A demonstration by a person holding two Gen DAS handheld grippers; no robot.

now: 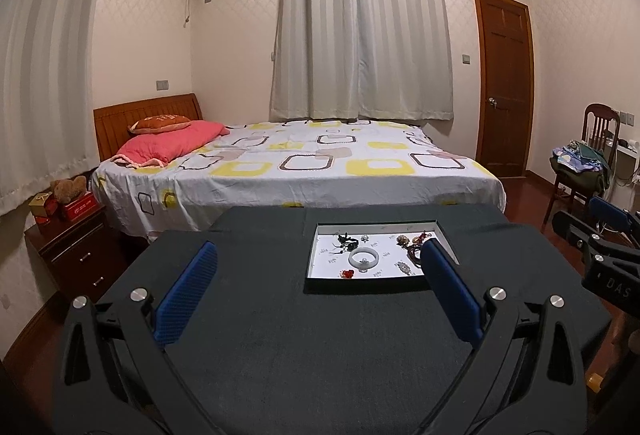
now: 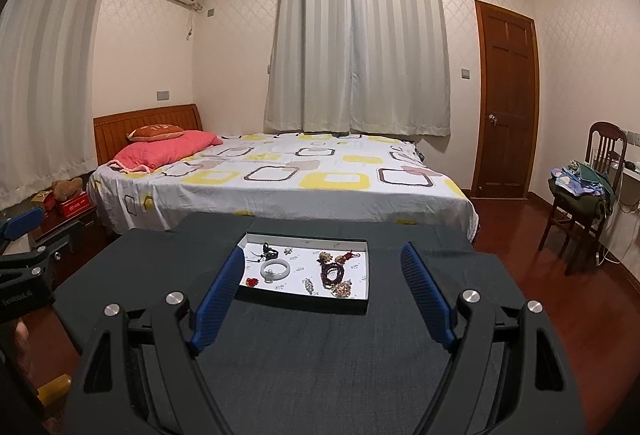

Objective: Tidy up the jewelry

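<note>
While both claws hang over the dark bench (image 1: 320, 347), nothing is between their blue pads. Left claw (image 1: 318, 289) stands wide apart, empty, above bare bench short of the tray (image 1: 382, 226). Right claw (image 2: 324, 295) also spread wide, empty, its left pad (image 2: 218, 301) overlapping the tray's near-left corner in its own view; cannot tell if it touches.

Tray: shallow, dark-rimmed, white-lined, at the far middle of the bench, just before the bed (image 2: 280, 191). All jewelry sits inside it. White bangle (image 2: 274, 270) lies flat left of centre, a small ring-like piece on its near edge. Red charm (image 2: 252, 281) near the front-left corner, just beside the bangle. Black cord piece (image 2: 269, 251) behind the bangle, toward the back. Small silver brooch (image 2: 287, 250) just right of the cord. Dark red bead bracelet (image 2: 331, 272) lies right of centre, coiled. Gold cluster (image 2: 326, 257) behind the beads, touching or nearly so; cannot tell. Another gold cluster (image 2: 343, 288) at the front right. Silver pin (image 2: 308, 285) near the front edge, between bangle and beads. Red tassel (image 2: 352, 255) at back right.

In the left view the right claw shows at the frame's right edge; in the right view the left claw shows at the left edge.

Beyond: curtain (image 2: 356, 35), door (image 2: 506, 103), chair (image 2: 580, 203) with clothes.
</note>
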